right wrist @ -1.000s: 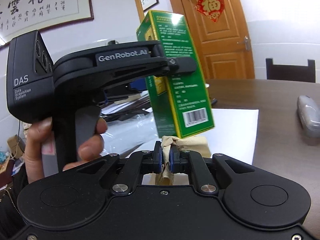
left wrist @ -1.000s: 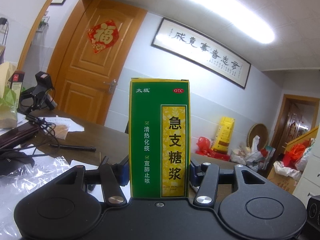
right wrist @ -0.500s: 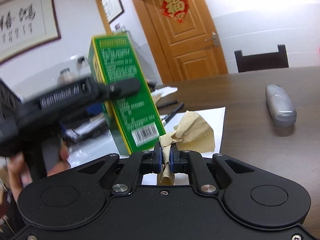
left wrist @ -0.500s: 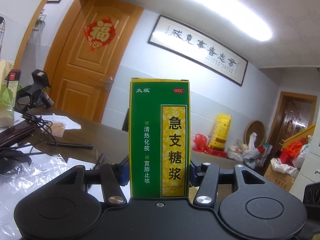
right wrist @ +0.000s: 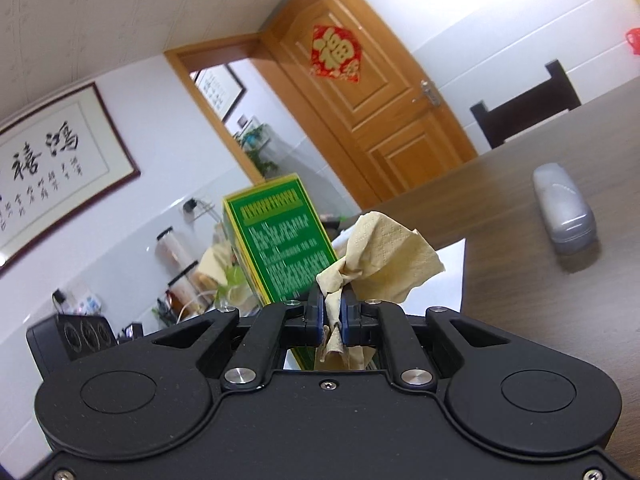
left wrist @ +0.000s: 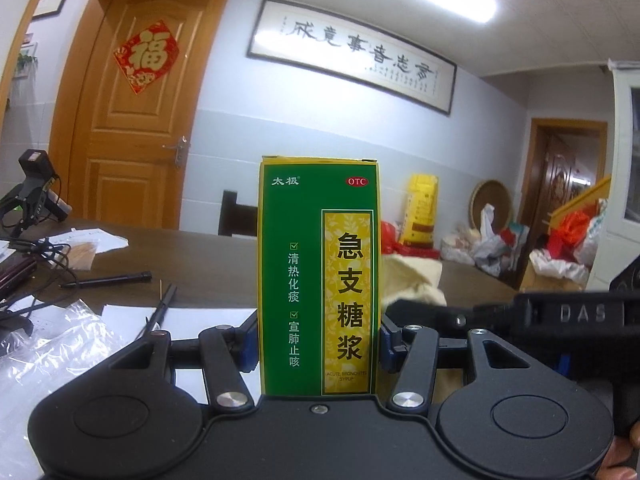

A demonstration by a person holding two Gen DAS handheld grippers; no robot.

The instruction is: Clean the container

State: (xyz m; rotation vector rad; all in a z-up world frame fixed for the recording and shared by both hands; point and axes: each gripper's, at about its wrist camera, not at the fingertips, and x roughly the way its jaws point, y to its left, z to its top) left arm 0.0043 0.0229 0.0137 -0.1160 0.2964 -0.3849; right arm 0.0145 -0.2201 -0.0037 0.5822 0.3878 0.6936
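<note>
Left wrist view, left to right. Cables, a plastic bag (left wrist: 52, 344) and two pens (left wrist: 108, 279) lie on the dark table (left wrist: 208, 268), with a white sheet (left wrist: 192, 316) just beyond the gripper body. At centre the left gripper (left wrist: 318, 344) clamps the box (left wrist: 318, 276), a green and yellow syrup carton, by its two narrow sides; the carton stands upright, clear of the table, printed front toward the camera. Just right of the carton a tan tissue (left wrist: 416, 280) shows behind its edge, and the black body of the other hand-held tool enters from the right margin.

Right wrist view, left to right. The box (right wrist: 288, 248) appears tilted, back panel toward the lens, immediately left of the tissue (right wrist: 384, 256). The right gripper (right wrist: 331, 312) has its jaws nearly closed, pinching the twisted lower end of the tissue, whose crumpled upper part fans out beyond the fingertips. Whether tissue and carton touch cannot be told; they are at least just beside each other. A grey case (right wrist: 564, 216) rests on the table (right wrist: 520, 280) well to the right.

Progress, as a judgement. Both pickups are done: carton held, wipe held, the two brought together. Wiping appears under way or about to start at one side face. No dirt or wiped area is visible, so the share cleaned cannot be judged. The remaining faces and setting both things down appear left.
</note>
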